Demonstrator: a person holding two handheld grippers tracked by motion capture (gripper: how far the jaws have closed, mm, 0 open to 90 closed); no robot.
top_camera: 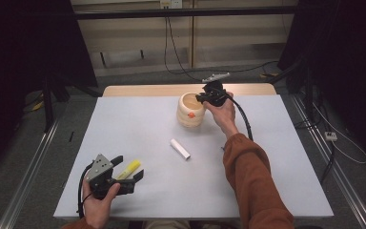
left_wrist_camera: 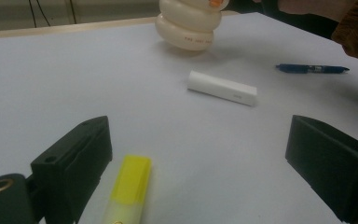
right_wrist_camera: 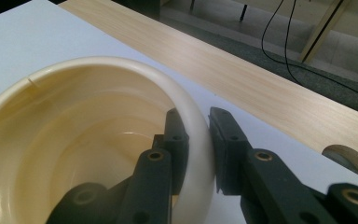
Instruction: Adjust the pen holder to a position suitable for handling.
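A cream ribbed pot (top_camera: 190, 110) stands upright at the far middle of the white table (top_camera: 124, 124). My right gripper (top_camera: 201, 98) is shut on the pot's rim (right_wrist_camera: 200, 154), one jaw inside the wall and one outside. A yellow highlighter (top_camera: 132, 165) lies flat near the front left corner. My left gripper (top_camera: 127, 169) rests there, open, its jaws wide on either side of the highlighter (left_wrist_camera: 130, 186), which lies close to one jaw without touching the pads. The pot (left_wrist_camera: 189, 25) is far beyond it.
A white oblong stick (top_camera: 180, 149) lies in the middle of the table. A blue pen (left_wrist_camera: 312, 69) lies to the right of the stick (left_wrist_camera: 222, 87). A wooden strip (right_wrist_camera: 261, 84) runs along the table's far edge, with floor and cables beyond.
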